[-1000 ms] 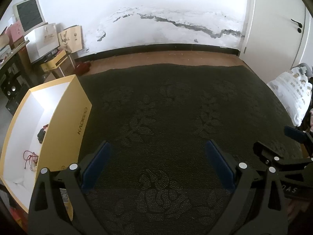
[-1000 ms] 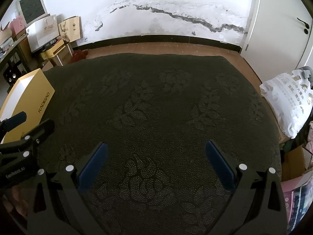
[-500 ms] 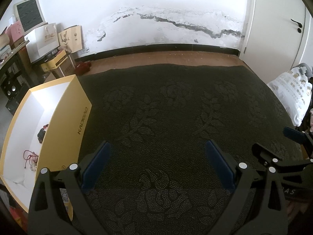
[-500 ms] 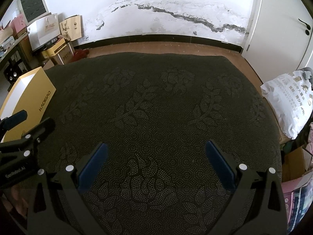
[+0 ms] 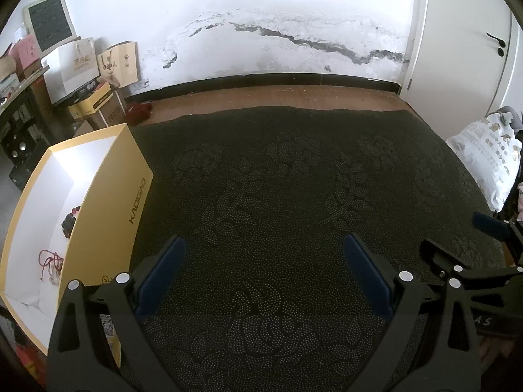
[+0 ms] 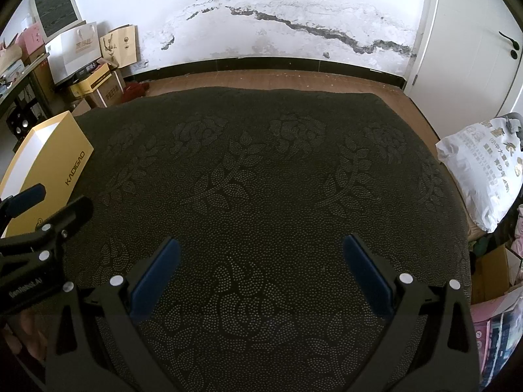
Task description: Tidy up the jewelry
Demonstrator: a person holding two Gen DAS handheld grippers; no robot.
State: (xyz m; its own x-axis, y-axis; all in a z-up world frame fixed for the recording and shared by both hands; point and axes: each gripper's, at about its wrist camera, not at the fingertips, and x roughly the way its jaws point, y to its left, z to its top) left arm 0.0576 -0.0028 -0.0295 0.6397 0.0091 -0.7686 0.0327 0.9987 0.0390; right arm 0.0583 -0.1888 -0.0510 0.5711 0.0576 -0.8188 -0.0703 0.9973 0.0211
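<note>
Both tongs gape wide over the dark floral-embossed mat [image 5: 278, 196]: left gripper [image 5: 263, 261], right gripper [image 6: 260, 261]. The open yellow cardboard box [image 5: 108, 202] borders its left edge. Views are nearly unchanged.

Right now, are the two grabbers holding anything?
Left gripper: open, holding nothing.
Right gripper: open, holding nothing.

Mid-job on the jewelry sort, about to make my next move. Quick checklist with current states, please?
1. Left gripper open, nothing between its fingers: ok.
2. Right gripper open and unloaded: ok.
3. Yellow box open-topped, within view at left: ok.
4. Jewelry in box, red cord piece and dark piece: ok.
5. Loose jewelry on the dark floral cloth: none visible.
6. Whether the box holds everything: cannot tell, its wall hides part of the floor.
</note>
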